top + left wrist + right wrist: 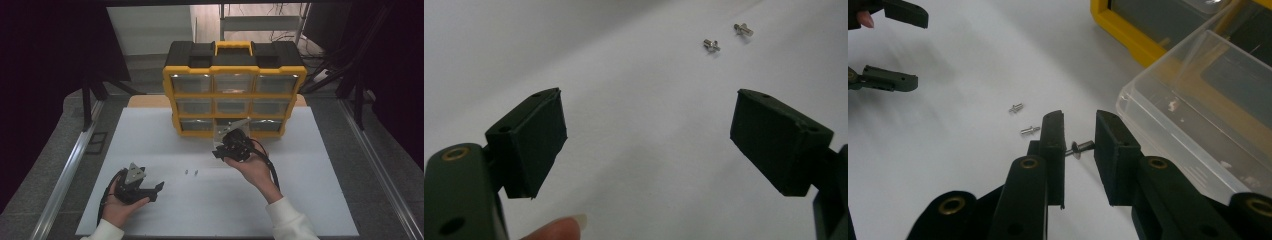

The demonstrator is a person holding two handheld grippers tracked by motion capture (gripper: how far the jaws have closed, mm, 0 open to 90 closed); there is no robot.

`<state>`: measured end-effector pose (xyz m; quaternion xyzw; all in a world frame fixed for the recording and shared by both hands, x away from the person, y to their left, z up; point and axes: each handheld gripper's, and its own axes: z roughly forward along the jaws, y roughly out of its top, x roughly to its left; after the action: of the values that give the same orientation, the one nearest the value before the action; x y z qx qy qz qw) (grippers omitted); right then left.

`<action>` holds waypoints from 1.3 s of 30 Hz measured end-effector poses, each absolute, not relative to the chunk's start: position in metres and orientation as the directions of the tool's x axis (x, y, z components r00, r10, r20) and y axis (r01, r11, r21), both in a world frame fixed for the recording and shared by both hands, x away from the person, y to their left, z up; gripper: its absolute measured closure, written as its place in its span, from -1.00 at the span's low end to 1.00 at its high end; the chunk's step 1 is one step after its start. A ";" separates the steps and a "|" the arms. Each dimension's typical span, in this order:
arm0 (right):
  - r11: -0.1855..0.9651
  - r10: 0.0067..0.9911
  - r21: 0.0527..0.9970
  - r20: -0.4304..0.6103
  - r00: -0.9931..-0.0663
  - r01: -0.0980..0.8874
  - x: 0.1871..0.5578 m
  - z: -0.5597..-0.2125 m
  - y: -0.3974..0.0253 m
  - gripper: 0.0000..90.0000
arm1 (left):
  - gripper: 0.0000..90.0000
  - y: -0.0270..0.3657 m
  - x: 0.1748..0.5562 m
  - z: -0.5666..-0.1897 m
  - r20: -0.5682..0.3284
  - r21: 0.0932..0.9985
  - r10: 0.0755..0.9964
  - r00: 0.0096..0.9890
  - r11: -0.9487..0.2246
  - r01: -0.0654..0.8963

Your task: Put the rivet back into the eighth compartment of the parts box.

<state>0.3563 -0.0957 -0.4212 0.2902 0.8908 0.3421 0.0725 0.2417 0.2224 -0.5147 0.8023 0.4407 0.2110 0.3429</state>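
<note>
My right gripper [1079, 150] is shut on a small silver screw [1080, 148], pinched crosswise between its jaws just above the white table. In the high view this gripper [218, 152] is in front of the yellow and black organizer [234, 75], beside a clear drawer [1193, 110] pulled out from the bottom row. Two more screws [1016, 107] [1029, 130] lie on the table to its left, also seen as the screws [191, 171] at the table's middle. My left gripper [156, 192] rests open at the front left, its jaws [649, 135] wide apart and pointed toward those screws [711, 45].
The white table sheet [165, 145] spreads between both hands. The organizer's yellow frame [1125, 35] stands at the back with several clear drawers. Metal rails [65, 175] run along both sides of the table. A person's fingertip [561, 227] shows under the left gripper.
</note>
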 end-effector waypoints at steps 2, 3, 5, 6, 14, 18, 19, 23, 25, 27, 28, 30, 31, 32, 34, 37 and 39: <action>0.592 0.571 0.655 0.070 -0.818 0.469 0.357 -0.420 -0.097 0.64 | -0.66 0.222 0.242 -0.515 0.035 0.738 0.853 0.521 -0.374 0.561; 0.589 0.577 0.655 0.068 -0.814 0.473 0.357 -0.419 -0.098 0.64 | -0.66 0.222 0.242 -0.515 0.036 0.738 0.853 0.521 -0.374 0.561; 0.589 0.580 0.656 0.063 -0.812 0.472 0.357 -0.418 -0.099 0.64 | -0.66 0.222 0.241 -0.515 0.036 0.738 0.853 0.521 -0.374 0.561; 0.588 0.582 0.658 0.060 -0.811 0.471 0.358 -0.418 -0.100 0.64 | -0.66 0.222 0.241 -0.515 0.035 0.739 0.853 0.521 -0.374 0.561; 0.561 0.610 0.672 0.060 -0.790 0.484 0.362 -0.415 -0.108 0.64 | -0.66 0.222 0.241 -0.515 0.034 0.738 0.853 0.521 -0.373 0.562; 0.548 0.627 0.676 0.058 -0.777 0.493 0.366 -0.414 -0.113 0.64 | -0.66 0.222 0.241 -0.515 0.034 0.738 0.853 0.520 -0.372 0.563; 0.544 0.631 0.679 0.055 -0.774 0.493 0.367 -0.414 -0.115 0.64 | -0.66 0.222 0.241 -0.515 0.033 0.738 0.853 0.520 -0.372 0.563; 0.530 0.655 0.684 0.047 -0.754 0.502 0.370 -0.414 -0.121 0.64 | -0.66 0.222 0.241 -0.515 0.034 0.737 0.853 0.521 -0.373 0.563; 0.516 0.666 0.687 0.054 -0.744 0.512 0.372 -0.413 -0.124 0.64 | -0.66 0.222 0.241 -0.515 0.034 0.737 0.853 0.521 -0.373 0.563; 0.506 0.675 0.690 0.055 -0.735 0.516 0.373 -0.413 -0.127 0.64 | -0.66 0.222 0.241 -0.515 0.033 0.738 0.853 0.521 -0.372 0.563; 0.506 0.676 0.693 0.051 -0.735 0.514 0.374 -0.413 -0.128 0.64 | -0.66 0.222 0.241 -0.515 0.034 0.736 0.852 0.522 -0.375 0.563; 0.496 0.684 0.696 0.055 -0.727 0.519 0.375 -0.412 -0.130 0.64 | -0.66 0.222 0.241 -0.515 0.034 0.736 0.852 0.522 -0.374 0.564; 0.494 0.687 0.697 0.053 -0.725 0.519 0.375 -0.412 -0.131 0.64 | -0.66 0.222 0.241 -0.515 0.034 0.736 0.852 0.522 -0.374 0.564; 0.489 0.691 0.700 0.053 -0.721 0.520 0.376 -0.411 -0.132 0.64 | -0.66 0.222 0.241 -0.515 0.034 0.736 0.852 0.522 -0.375 0.564; 0.485 0.698 0.699 0.052 -0.714 0.526 0.377 -0.411 -0.134 0.64 | -0.66 0.222 0.241 -0.515 0.032 0.738 0.853 0.521 -0.372 0.563; 0.483 0.705 0.700 0.044 -0.708 0.525 0.379 -0.412 -0.137 0.64 | -0.66 0.222 0.241 -0.515 0.033 0.736 0.852 0.523 -0.374 0.564; 0.474 0.712 0.703 0.047 -0.700 0.530 0.380 -0.411 -0.139 0.64 | -0.66 0.222 0.241 -0.515 0.033 0.736 0.852 0.522 -0.374 0.564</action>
<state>0.3799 -0.1387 -0.4113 0.3656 0.8491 0.3596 0.1270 0.2415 0.2224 -0.5148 0.8018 0.4416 0.2099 0.3434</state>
